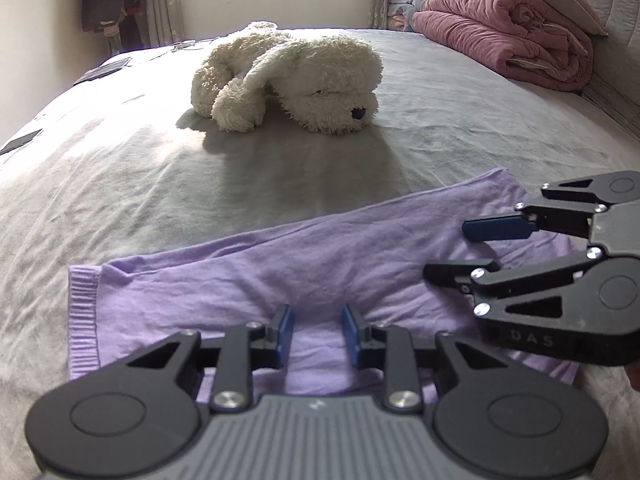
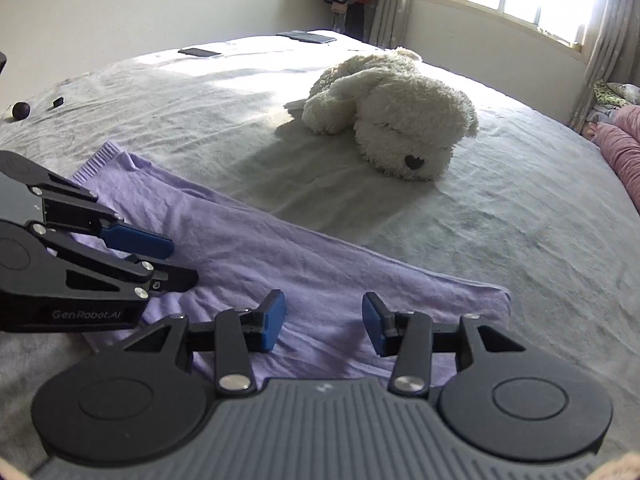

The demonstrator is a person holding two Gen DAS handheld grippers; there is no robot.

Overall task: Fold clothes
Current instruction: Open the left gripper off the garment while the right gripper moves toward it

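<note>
A lilac knit garment [image 1: 280, 272], apparently folded into a strip, lies flat on the grey bed [image 1: 120, 184]. Left gripper [image 1: 317, 330] and right gripper [image 2: 324, 322] hover over it, jaws apart, holding nothing. The fold seems either done or awaiting another; a grip would need an edge.

Bed [image 1: 120, 200] bears lilac garment [image 1: 240, 280], plush dog [image 1: 288, 76]

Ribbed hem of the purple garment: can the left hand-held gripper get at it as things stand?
Probably yes. The left hand-held gripper is open over the purple garment, and the ribbed hem lies flat to its left with only bare bedsheet around it.
</note>
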